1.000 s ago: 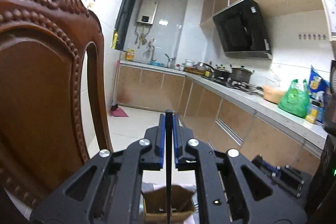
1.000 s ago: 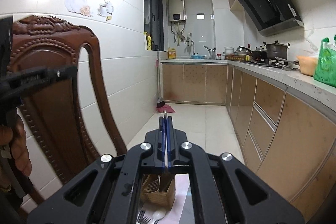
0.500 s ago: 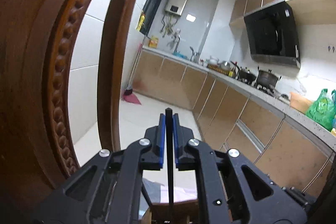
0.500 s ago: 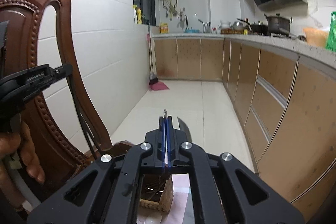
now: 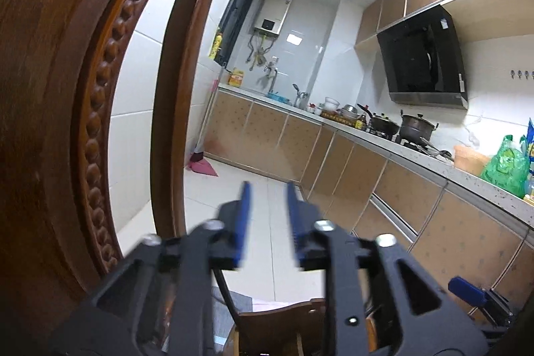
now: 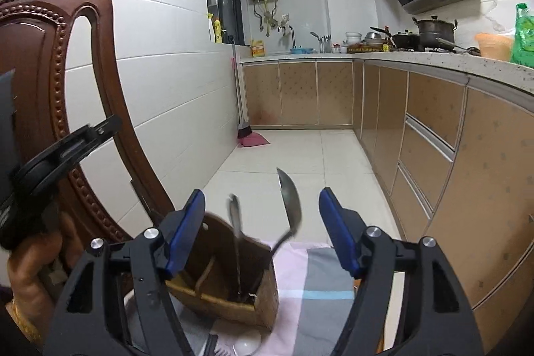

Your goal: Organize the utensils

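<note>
The right gripper [image 6: 262,212] is seen spread wide, its jaws just opened, nothing pinched; a spoon [image 6: 289,206] and a second utensil [image 6: 235,222] between them are dropping upright into the wooden holder [image 6: 233,296], judged to be where cutlery is sorted. The left gripper [image 5: 267,204], also just parted and empty, is held above the holder's rim [image 5: 283,319]. The holder stands on a striped cloth [image 6: 320,276] beside a carved chair [image 6: 50,62].

Both tools lowered, right tool [image 6: 262,201] and left tool [image 5: 267,196] just opened, nothing gripped
</note>
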A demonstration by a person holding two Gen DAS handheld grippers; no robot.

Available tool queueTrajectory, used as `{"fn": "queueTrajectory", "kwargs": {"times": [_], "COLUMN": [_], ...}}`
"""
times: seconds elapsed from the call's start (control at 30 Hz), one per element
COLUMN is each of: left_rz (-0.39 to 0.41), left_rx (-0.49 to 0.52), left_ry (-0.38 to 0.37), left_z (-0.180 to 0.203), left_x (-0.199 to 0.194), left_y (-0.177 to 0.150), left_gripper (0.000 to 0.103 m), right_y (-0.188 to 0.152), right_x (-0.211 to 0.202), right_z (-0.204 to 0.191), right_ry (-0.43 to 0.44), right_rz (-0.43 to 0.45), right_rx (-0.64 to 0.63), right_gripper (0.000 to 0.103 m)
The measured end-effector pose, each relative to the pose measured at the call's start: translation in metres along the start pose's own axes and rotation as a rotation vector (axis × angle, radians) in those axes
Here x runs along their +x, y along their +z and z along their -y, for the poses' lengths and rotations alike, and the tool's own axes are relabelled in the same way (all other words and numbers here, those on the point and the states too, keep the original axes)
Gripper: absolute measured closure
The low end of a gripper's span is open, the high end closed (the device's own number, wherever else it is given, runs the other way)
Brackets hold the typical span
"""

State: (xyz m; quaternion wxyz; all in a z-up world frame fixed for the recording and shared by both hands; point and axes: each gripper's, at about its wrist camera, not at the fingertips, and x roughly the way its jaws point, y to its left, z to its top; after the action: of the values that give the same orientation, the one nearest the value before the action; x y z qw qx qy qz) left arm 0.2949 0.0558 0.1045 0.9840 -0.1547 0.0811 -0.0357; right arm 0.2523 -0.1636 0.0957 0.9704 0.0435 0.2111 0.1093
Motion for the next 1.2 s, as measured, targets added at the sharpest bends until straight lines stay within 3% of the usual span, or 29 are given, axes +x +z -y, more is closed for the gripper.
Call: {"fn": "queueTrajectory", "kwargs": {"times": [0.07, 0.13, 0.23, 0.33, 0.43, 0.5, 0.57, 0.67, 0.73, 0.83, 1.0, 1.2], "left_rz": [0.01, -0.009, -0.052, -0.094, -0.189, -0.221, -0.239, -0.353, -0.388, -0.375, -0.405, -0.429], "left_rx": [0.013, -0.013, -0.074, -0.049, 0.032, 0.104, 0.179, 0.23, 0.291, 0.348, 0.276, 0.298], "left_ry": [-0.007, -0.018, -0.077, -0.117, -0.146, -0.162, -0.132, -0.117, -0.131, -0.134, -0.141, -0.125], "left_z": [0.0, -0.007, -0.023, -0.027, -0.017, -0.009, -0.002, 0.007, 0.018, 0.025, 0.017, 0.017], "left_x": [-0.009, -0.022, -0.05, -0.089, -0.132, -0.156, -0.174, -0.183, -0.189, -0.197, -0.206, -0.222], "left_y": [0.0, -0.001, -0.005, -0.016, -0.056, -0.086, -0.117, -0.15, -0.159, -0.16, -0.146, -0.144], "left_gripper": [0.06, 0.034, 0.016, 0.006, 0.004, 0.004, 0.004, 0.004, 0.004, 0.004, 0.004, 0.004], "right_y": [-0.01, -0.023, -0.047, -0.077, -0.117, -0.152, -0.158, -0.156, -0.162, -0.164, -0.15, -0.145], "right_x": [-0.011, -0.025, -0.055, -0.087, -0.11, -0.119, -0.117, -0.136, -0.148, -0.161, -0.196, -0.22], "right_z": [0.006, 0.013, 0.027, 0.042, 0.056, 0.067, 0.072, 0.072, 0.07, 0.059, 0.031, 0.033], "right_ry": [0.003, 0.011, 0.021, 0.043, 0.04, -0.004, -0.004, 0.004, -0.006, 0.011, 0.029, 0.02], "right_rz": [-0.007, -0.014, -0.004, 0.023, 0.034, -0.005, -0.091, -0.044, -0.036, -0.072, -0.025, -0.025], "right_rx": [0.011, 0.02, 0.056, 0.115, 0.176, 0.227, 0.274, 0.267, 0.269, 0.286, 0.189, 0.185], "right_gripper": [0.031, 0.031, 0.029, 0.019, 0.017, 0.017, 0.017, 0.017, 0.017, 0.017, 0.017, 0.017]}}
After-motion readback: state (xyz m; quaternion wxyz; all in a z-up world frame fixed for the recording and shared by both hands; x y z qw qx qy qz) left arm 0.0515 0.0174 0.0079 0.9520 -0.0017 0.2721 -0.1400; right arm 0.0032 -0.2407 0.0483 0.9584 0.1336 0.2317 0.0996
